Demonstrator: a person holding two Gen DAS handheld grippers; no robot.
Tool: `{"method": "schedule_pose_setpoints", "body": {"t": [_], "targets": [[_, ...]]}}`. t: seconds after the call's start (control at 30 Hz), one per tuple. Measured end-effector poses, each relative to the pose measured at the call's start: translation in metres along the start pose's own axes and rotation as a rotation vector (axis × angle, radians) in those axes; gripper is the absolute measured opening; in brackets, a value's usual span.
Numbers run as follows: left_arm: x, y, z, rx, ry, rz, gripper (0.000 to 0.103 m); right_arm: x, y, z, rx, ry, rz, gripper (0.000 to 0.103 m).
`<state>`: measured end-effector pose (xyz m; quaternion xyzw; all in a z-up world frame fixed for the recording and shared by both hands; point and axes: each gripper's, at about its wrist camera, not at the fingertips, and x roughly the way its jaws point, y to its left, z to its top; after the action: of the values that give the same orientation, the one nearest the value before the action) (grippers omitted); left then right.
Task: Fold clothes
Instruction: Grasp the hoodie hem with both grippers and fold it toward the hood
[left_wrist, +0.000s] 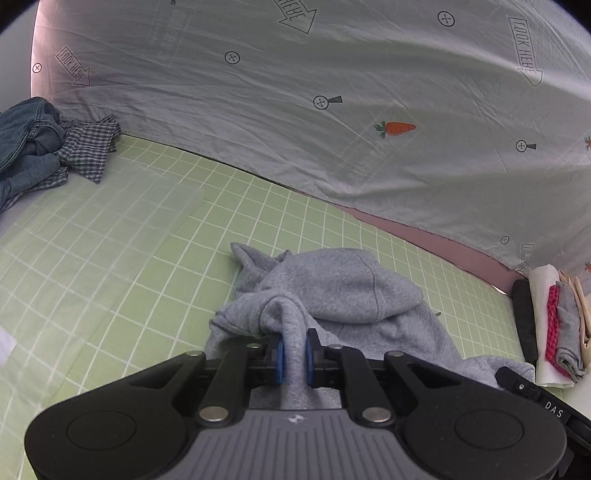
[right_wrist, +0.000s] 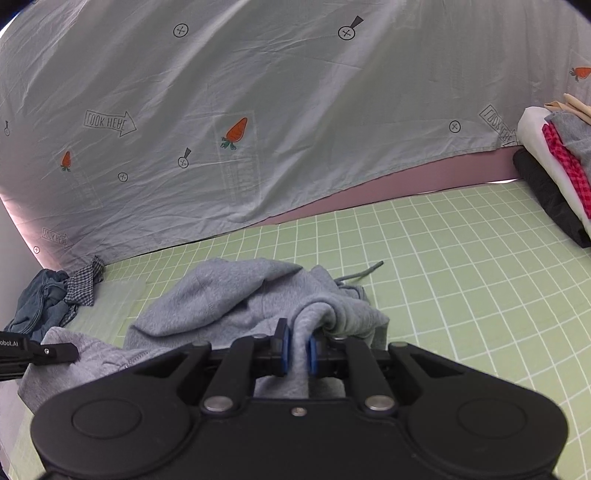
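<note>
A grey hoodie (left_wrist: 332, 295) lies crumpled on a green mat (left_wrist: 129, 258) ruled with a white grid, its hood bunched toward twelve o'clock and a drawstring (right_wrist: 364, 271) trailing off at about one o'clock in the right wrist view; the fleece is soft and heavily creased, one ridge of it drawn up into each tool; the left gripper (left_wrist: 294, 356) has its blue pads (left_wrist: 279, 360) pinched narrow on a fold of the hoodie, and the right gripper (right_wrist: 298, 350) grips another fold the same way, jaws nearly closed on cloth; behind the mat, from nine to three o'clock, hangs a pale sheet (left_wrist: 295, 110) printed with carrots, crossed circles and arrow labels, a pink wall strip (right_wrist: 424, 188) showing under its hem; at ten o'clock in the left wrist view sits a heap of blue jeans (left_wrist: 26, 144) touching a checked shirt (left_wrist: 88, 144); at three o'clock a stack of folded clothes (left_wrist: 557, 321) rests at the mat's edge.
</note>
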<state>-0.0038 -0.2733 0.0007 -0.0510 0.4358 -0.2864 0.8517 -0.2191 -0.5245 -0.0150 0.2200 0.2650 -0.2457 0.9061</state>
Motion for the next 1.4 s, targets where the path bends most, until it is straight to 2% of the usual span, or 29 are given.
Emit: {"method": "schedule_pose_setpoints", "body": {"t": [0.2, 0.37, 0.47, 0.67, 0.73, 0.87, 0.97, 1.07, 1.1, 1.13, 1.2, 1.27, 1.4], "targets": [[0.068, 0.0, 0.02, -0.003, 0.064, 0.036, 0.013, 0.057, -0.006, 0.014, 0.001, 0.034, -0.037, 0.011], [0.111, 0.011, 0.018, -0.027, 0.146, 0.069, 0.015, 0.109, -0.014, 0.007, 0.012, 0.127, -0.084, 0.015], [0.112, 0.015, 0.014, -0.037, 0.148, 0.068, 0.018, 0.118, -0.015, 0.002, -0.002, 0.143, -0.089, 0.017], [0.095, 0.018, 0.015, -0.062, 0.144, 0.055, 0.026, 0.105, -0.018, 0.005, 0.048, 0.141, -0.063, 0.022], [0.084, 0.019, 0.012, -0.064, 0.132, 0.057, 0.028, 0.096, -0.017, 0.005, 0.049, 0.133, -0.056, 0.027], [0.065, 0.022, 0.005, -0.082, 0.119, 0.039, 0.032, 0.076, -0.012, 0.001, 0.04, 0.112, -0.062, 0.048], [0.061, 0.023, -0.004, -0.087, 0.134, 0.028, 0.032, 0.064, -0.014, -0.006, 0.057, 0.111, -0.06, 0.048], [0.064, 0.022, -0.013, -0.086, 0.154, 0.01, 0.029, 0.061, -0.017, -0.013, 0.082, 0.128, -0.051, 0.046], [0.065, 0.022, -0.014, -0.091, 0.153, 0.001, 0.023, 0.06, -0.017, -0.014, 0.086, 0.132, -0.045, 0.041], [0.067, 0.023, -0.016, -0.102, 0.153, -0.016, 0.007, 0.061, -0.017, -0.014, 0.08, 0.133, -0.036, 0.038], [0.07, 0.022, -0.015, -0.106, 0.157, -0.023, 0.007, 0.062, -0.015, -0.013, 0.067, 0.136, -0.017, 0.017], [0.071, 0.021, -0.01, -0.105, 0.149, -0.033, 0.006, 0.062, -0.013, -0.013, 0.055, 0.138, 0.001, 0.01], [0.076, 0.021, 0.013, -0.121, 0.123, -0.059, 0.006, 0.065, -0.009, 0.003, 0.011, 0.104, 0.012, 0.009]]}}
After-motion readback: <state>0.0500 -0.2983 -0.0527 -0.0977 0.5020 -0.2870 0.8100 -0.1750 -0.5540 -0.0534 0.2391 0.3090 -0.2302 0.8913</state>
